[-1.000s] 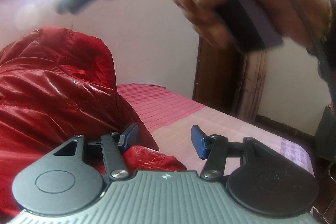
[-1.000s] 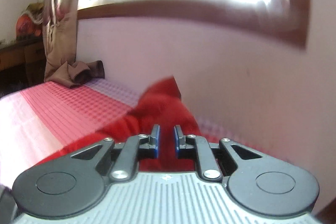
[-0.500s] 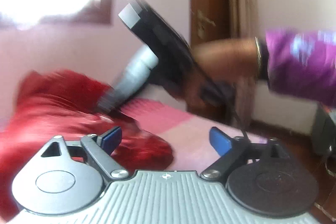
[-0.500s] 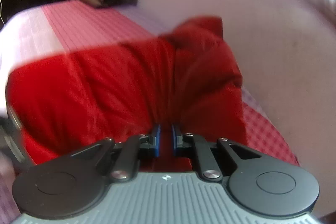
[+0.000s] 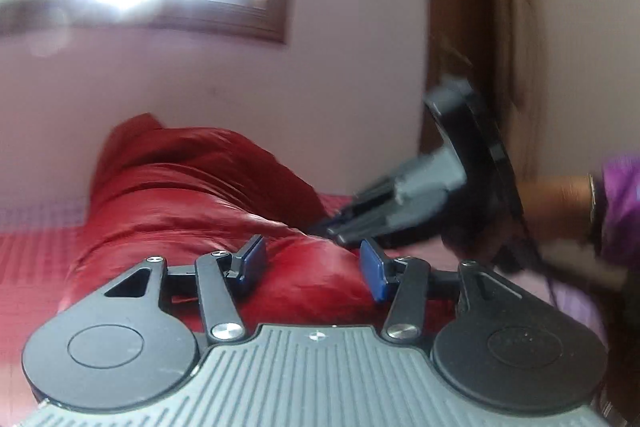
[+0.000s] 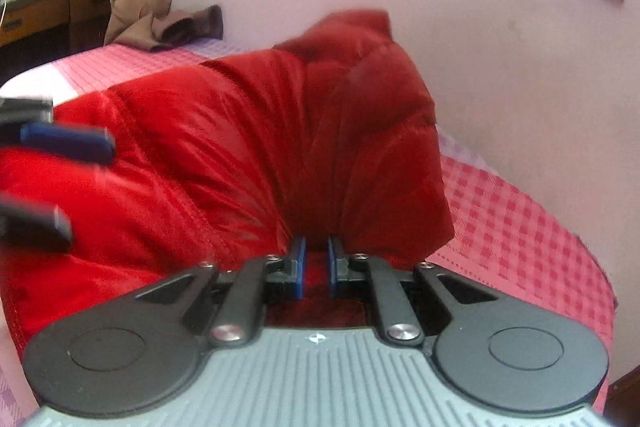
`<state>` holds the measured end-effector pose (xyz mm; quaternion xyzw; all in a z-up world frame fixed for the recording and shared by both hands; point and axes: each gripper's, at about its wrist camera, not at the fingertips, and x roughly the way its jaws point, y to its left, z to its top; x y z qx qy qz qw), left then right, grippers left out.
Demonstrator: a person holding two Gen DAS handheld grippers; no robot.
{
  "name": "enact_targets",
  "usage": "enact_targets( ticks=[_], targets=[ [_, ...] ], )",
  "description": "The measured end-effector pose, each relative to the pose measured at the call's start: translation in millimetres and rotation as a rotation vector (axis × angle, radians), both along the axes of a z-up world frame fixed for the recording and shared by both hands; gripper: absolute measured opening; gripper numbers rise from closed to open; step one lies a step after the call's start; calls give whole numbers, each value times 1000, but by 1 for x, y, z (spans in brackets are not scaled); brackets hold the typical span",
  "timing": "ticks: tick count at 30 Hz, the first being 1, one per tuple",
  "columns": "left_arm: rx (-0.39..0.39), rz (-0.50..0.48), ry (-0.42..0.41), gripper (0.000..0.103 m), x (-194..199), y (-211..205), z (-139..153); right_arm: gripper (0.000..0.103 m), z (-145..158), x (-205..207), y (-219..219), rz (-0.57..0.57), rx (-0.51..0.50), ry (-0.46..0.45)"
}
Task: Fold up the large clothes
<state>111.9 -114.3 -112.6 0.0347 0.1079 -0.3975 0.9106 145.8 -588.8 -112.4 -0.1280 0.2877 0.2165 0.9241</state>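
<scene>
Red puffer jacket (image 6: 248, 155) bunched on the pink checked bed (image 6: 520, 227), beside the wall

Its long axis is laid along the wall. A gathered fold is pinched by the nearly closed right gripper (image 6: 314, 267); the left gripper (image 5: 312, 263), half open, has just been closing over the fabric, nothing gripped

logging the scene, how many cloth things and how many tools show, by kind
shiny red quilted puffer jacket: 1
pink checked bed sheet: 1
beige curtain heaped on the bed's far end: 1
left tool, jaws apart: 1
right tool, pinching the jacket: 1
total: 5
</scene>
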Motion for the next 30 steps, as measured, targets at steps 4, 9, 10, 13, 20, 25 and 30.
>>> enact_targets(
  ticks=[4, 9, 10, 13, 20, 25, 30],
  targets=[
    [34, -25, 0, 51, 7, -16, -12, 11, 15, -3, -16, -25, 107, 28],
    [36, -46, -1, 51, 14, -30, -19, 11, 60, -10, -11, 7, 124, -97],
    [37, -45, -4, 51, 12, -26, -20, 11, 65, -6, -7, 17, 113, -116],
    [38, -43, -5, 51, 13, -31, -22, 11, 69, 19, 15, 34, 25, -137],
    [39, -46, 0, 51, 9, -40, -22, 12, 35, 63, 26, 6, -86, -43],
    [45, -63, -10, 52, 4, -45, -30, 12, 16, 67, 1, -4, 15, 6],
    [69, -70, -23, 52, 1, -45, -32, 12, 2, 65, -20, -19, 136, 3]
  ],
)
